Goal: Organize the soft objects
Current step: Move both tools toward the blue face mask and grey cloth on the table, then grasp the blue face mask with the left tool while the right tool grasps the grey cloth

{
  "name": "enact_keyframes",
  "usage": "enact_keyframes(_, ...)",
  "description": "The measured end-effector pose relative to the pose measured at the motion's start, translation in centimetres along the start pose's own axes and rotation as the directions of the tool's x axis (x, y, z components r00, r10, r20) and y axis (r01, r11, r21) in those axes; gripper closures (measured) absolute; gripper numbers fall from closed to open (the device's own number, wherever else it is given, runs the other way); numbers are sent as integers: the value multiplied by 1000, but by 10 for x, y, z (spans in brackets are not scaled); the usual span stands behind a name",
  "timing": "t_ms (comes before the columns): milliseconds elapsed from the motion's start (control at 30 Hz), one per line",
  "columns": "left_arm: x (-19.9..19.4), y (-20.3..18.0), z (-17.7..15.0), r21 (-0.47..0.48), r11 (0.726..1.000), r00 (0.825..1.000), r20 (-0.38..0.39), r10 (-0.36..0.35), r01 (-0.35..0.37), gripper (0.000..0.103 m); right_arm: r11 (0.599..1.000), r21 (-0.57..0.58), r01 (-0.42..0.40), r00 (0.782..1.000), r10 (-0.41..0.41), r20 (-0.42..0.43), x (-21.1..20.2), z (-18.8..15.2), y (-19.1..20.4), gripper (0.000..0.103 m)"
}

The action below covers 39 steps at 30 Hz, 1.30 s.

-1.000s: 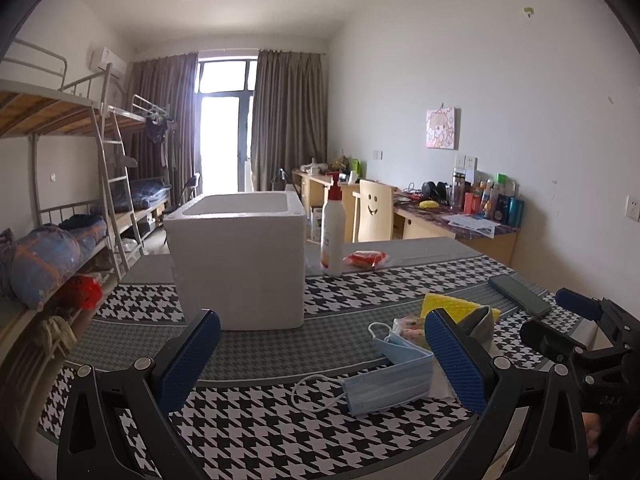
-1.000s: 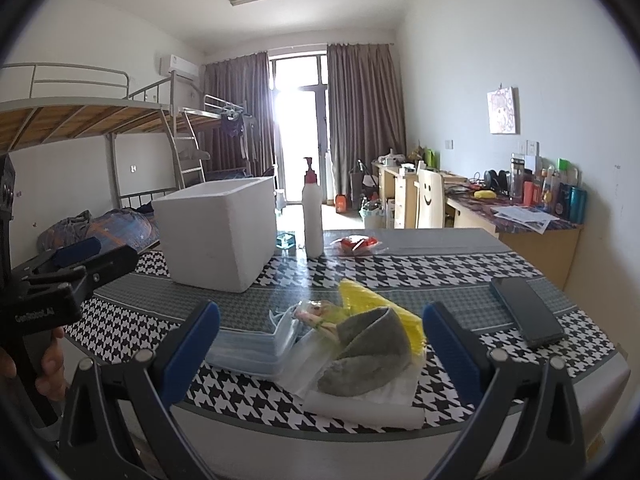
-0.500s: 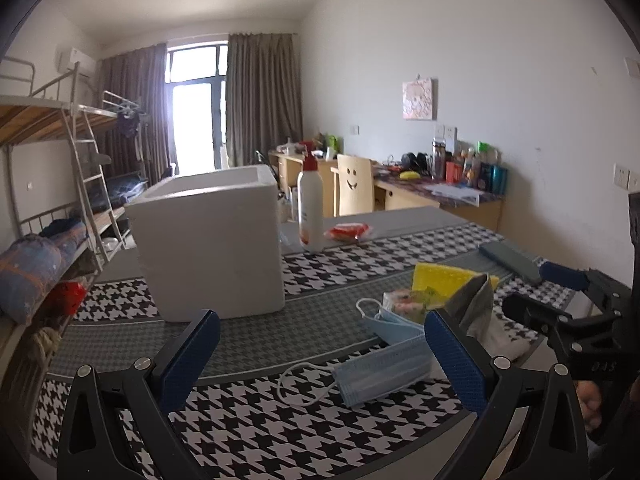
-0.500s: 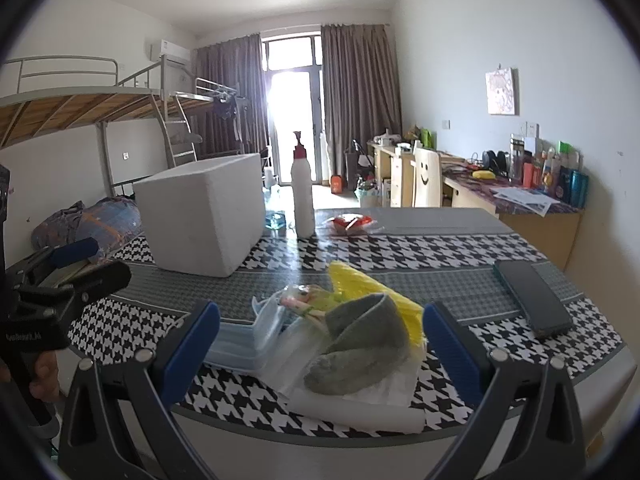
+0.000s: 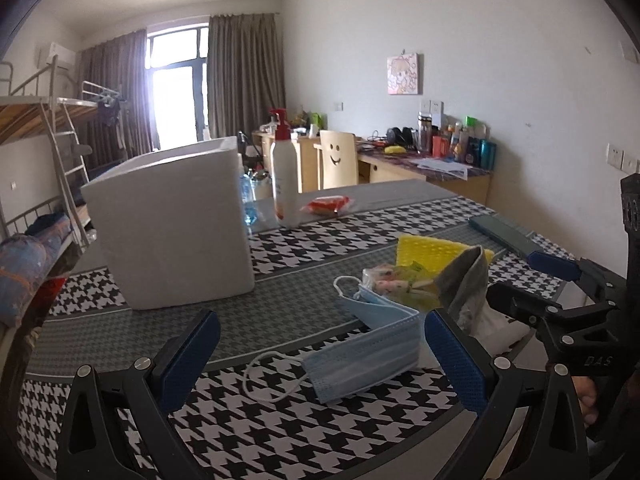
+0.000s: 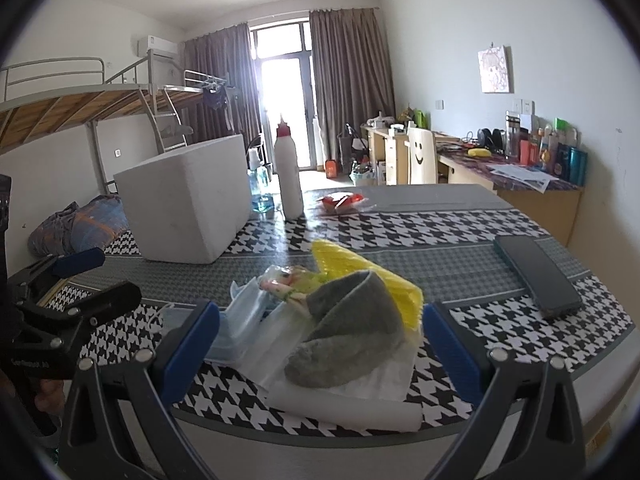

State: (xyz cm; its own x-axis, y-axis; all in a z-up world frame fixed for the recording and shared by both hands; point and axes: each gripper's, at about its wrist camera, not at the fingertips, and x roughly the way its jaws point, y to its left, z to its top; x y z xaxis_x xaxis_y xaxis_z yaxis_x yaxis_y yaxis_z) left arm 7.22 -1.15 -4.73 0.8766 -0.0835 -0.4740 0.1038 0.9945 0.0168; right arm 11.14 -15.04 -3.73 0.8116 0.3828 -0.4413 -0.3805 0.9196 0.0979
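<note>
Flanking both wide-spread, empty tools (image 5: pixel 320 356) (image 6: pixel 322 342): foam box (image 5: pixel 172 228), pump bottle (image 5: pixel 285 184), phone (image 6: pixel 534 276) beside the soft pile (image 6: pixel 340 324).

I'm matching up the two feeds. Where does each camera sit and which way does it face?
Left wrist: on the left tool, facing across the table at the mask and foam box; the right tool and fingers show at right.
Right wrist: on the right tool, over the grey cloth pile; the left tool shows at left.
Shared: box, pump bottle, phone, pile.
</note>
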Motion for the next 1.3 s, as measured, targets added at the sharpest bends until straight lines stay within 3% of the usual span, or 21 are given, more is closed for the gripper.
enact_keyframes(567,32,-30,3,78,992,993,-79,-90,96,1,999,51,16,999,-14,-52,10,-10,-22,1)
enact_keyframes(700,44,-36,3,89,986,985,-119,-127,138,10,998,63,23,998,-19,-67,13,-14,-26,1)
enact_keyframes(933,57,-36,0,88,986,975,-183,-122,140,23,997,80,23,996,-17,-82,14,-17,-36,1)
enact_keyframes(1100,64,-43,-7,122,979,961,-243,-129,162,26,995,97,4,995,6,-98,19,-17,-38,1)
enact_keyframes(1300,73,-44,-11,116,978,948,-291,-132,172,46,992,124,-24,993,38,-110,26,-17,-41,2)
